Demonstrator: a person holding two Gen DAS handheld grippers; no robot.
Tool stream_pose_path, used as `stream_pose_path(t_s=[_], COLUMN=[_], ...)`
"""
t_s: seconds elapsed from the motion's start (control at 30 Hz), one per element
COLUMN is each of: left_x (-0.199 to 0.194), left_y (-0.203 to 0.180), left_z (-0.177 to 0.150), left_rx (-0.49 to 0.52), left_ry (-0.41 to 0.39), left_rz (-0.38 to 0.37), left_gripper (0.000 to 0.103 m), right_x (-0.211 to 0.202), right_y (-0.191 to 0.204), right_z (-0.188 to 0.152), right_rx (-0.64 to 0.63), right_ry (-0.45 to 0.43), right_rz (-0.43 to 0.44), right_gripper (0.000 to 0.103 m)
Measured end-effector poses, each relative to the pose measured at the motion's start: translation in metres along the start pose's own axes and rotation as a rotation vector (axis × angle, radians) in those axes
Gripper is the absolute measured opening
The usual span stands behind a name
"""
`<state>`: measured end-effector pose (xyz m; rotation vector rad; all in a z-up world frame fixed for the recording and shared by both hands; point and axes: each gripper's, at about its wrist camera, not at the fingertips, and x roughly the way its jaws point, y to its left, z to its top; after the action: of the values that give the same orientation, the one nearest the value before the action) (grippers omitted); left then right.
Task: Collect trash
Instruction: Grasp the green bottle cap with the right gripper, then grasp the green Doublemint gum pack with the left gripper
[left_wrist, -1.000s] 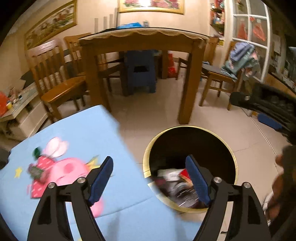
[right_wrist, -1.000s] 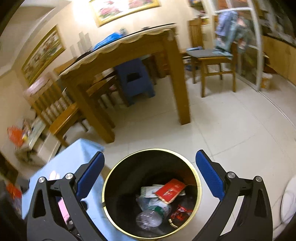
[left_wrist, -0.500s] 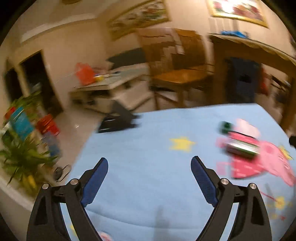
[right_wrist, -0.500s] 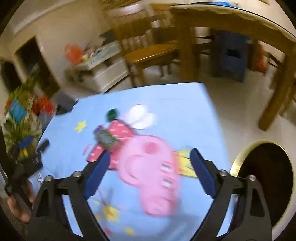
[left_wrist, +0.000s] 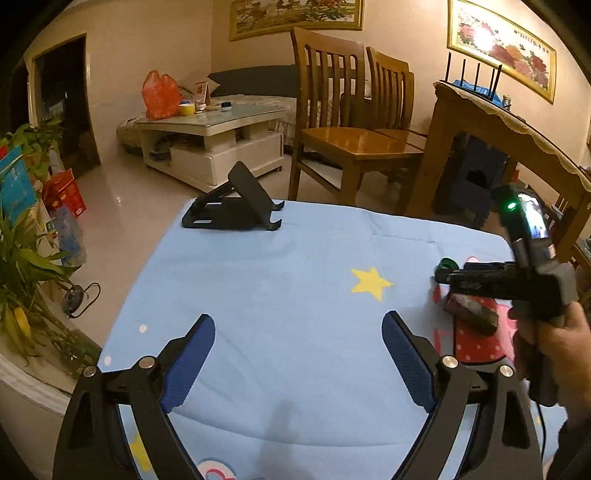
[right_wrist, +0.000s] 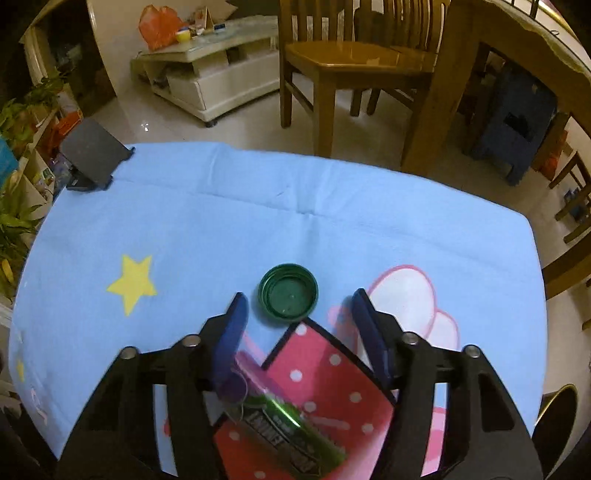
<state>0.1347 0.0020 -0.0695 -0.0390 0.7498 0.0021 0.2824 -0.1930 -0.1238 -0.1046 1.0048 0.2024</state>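
Trash: we see a green bottle cap (right_wrist: 288, 295) lying open side up on the blue cloth (right_wrist: 258, 229), and a green wrapper (right_wrist: 291, 435) just behind it on the pink dotted print.
Right claw (right_wrist: 295, 317): we have it low over the surface, jaws at a middling spread and holding nothing; the cap sits just ahead of the tips, the wrapper lies between and under the fingers.
Left claw (left_wrist: 297, 354): ours is spread wide, holding nothing, hovering over bare blue cloth (left_wrist: 277, 280), well apart from the trash.
From the left view: we spot the right claw (left_wrist: 448, 277) side-on above the wrapper (left_wrist: 471, 312).
Surface: a black phone stand (left_wrist: 236, 206) stands at the far left corner.
Room: wooden chair (left_wrist: 343, 129) beyond the surface.
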Motion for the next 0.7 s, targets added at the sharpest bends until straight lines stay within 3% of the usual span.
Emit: stream_pose_path(t_s=[0.03, 0.07, 0.23, 0.47, 0.6, 0.7], left_x=[0.0, 0.001, 0.005, 0.02, 0.036, 0.047], left_y=[-0.001, -0.002, -0.009, -0.059, -0.098, -0.13], left_z=[0.0, 0.0, -0.004, -0.02, -0.021, -0.003], left_rx=[0.001, 0.001, 0.019, 0.1, 0.077, 0.116], left_ry=[0.002, 0.005, 0.021, 0.07, 0.15, 0.128], left_rz=[-0.004, -0.007, -0.025, -0.09, -0.165, -0.222], left_gripper=[0.089, 0.089, 0.089, 0.089, 0.089, 0.088], right_x=[-0.003, -0.005, -0.039, -0.141, -0.167, -0.161], right_y=[-0.001, 0.001, -0.015, -0.108, -0.134, -0.149], right_z=[-0.002, -0.002, -0.032, -0.128, -0.152, -0.157], right_rx=[-0.005, -0.01, 0.029, 0.377, 0.432, 0.457], right_ry=[-0.005, -0.011, -0.062, -0.201, -0.262, -0.247], right_rz=[0.013, 0.008, 0.063, 0.272, 0.273, 0.285], right_gripper=[0.037, 0.032, 0.032, 0.032, 0.032, 0.032])
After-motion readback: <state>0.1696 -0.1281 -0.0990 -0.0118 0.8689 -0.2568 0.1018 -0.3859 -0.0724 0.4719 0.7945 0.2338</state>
